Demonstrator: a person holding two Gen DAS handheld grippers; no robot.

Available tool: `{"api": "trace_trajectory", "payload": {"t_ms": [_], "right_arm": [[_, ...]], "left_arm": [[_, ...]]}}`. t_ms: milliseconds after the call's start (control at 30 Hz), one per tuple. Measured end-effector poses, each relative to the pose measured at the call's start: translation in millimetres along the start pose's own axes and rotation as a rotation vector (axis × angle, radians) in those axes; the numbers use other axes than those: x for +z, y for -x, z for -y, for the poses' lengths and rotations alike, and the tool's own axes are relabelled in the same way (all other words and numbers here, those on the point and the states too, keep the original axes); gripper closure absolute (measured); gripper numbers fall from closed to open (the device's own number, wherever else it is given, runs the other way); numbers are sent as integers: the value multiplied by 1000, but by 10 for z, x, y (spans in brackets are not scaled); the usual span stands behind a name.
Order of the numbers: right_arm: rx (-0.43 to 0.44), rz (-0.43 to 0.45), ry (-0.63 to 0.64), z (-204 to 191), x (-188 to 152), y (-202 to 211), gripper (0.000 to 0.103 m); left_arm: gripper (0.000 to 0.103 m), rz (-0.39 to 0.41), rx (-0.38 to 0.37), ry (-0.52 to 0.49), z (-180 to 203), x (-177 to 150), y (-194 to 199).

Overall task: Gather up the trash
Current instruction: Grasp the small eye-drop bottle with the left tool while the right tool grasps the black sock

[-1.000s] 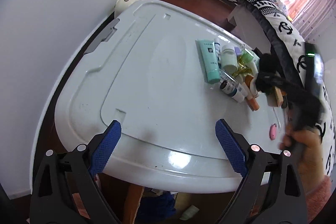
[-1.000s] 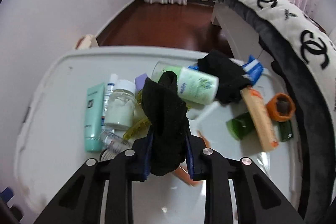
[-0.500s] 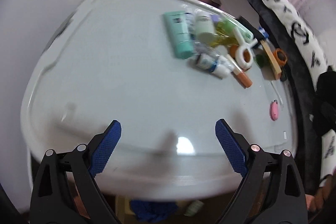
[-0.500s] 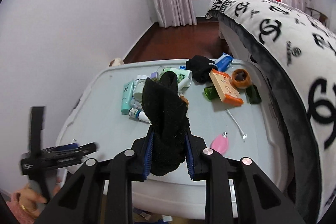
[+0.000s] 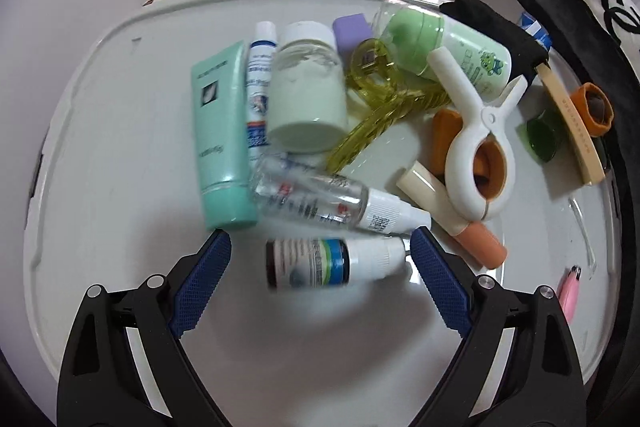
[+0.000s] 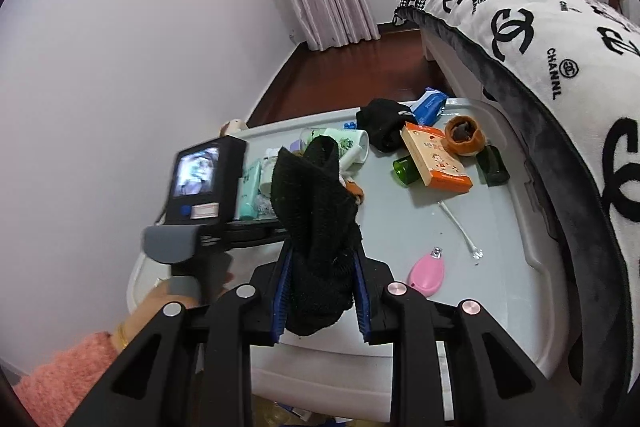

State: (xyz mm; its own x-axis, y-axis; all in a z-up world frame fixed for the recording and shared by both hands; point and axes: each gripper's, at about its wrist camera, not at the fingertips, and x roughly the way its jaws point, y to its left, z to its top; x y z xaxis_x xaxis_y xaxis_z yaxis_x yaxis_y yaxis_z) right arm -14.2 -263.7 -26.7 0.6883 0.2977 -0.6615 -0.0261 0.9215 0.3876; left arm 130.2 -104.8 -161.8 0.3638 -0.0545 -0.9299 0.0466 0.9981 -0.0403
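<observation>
My left gripper [image 5: 319, 241] hovers low over a white box lid [image 5: 120, 187], pointing steeply down, its jaws closing slightly. A small dark dropper bottle [image 5: 320, 263] lies between the blue pads [image 5: 200, 279], which do not touch it. Just beyond lie a clear spray bottle [image 5: 320, 199], a teal tube [image 5: 220, 131] and a white jar [image 5: 306, 95]. My right gripper [image 6: 322, 259] is shut on a black sock [image 6: 316, 195], held above the lid's near edge. A second black sock [image 6: 382, 123] lies at the lid's far side.
A white clip [image 5: 476, 131], yellow hair claw [image 5: 380, 95] and green lotion bottle [image 5: 452, 51] crowd the pile. An orange box [image 6: 436, 159], cotton swab [image 6: 458, 225] and pink nail clipper [image 6: 426, 273] lie to the right. A bed with a patterned cover [image 6: 540, 39] borders the lid on the right.
The left gripper swept from the lid's near edge forward and down onto the bottle pile. The right gripper pulled back and up with the sock, then held still.
</observation>
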Motion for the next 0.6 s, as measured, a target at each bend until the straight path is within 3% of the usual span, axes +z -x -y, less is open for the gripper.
{"api": "trace_trajectory", "payload": {"t_ms": [33, 67, 167, 333, 600], "right_arm": [[2, 3, -6, 15, 11, 11, 76], [3, 3, -10, 22, 17, 17, 76], [6, 4, -29, 54, 28, 27, 76], [-3, 15, -25, 43, 31, 41, 76], [-9, 3, 3, -37, -57, 60, 76]], "left_arm": [[20, 0, -16, 18, -5, -3, 0], [35, -7, -45, 29, -17, -4, -2], [35, -26, -31, 40, -8, -32, 37], [39, -35, -80, 56, -159, -163, 163], [39, 32, -112, 25, -472, -585, 837]]}}
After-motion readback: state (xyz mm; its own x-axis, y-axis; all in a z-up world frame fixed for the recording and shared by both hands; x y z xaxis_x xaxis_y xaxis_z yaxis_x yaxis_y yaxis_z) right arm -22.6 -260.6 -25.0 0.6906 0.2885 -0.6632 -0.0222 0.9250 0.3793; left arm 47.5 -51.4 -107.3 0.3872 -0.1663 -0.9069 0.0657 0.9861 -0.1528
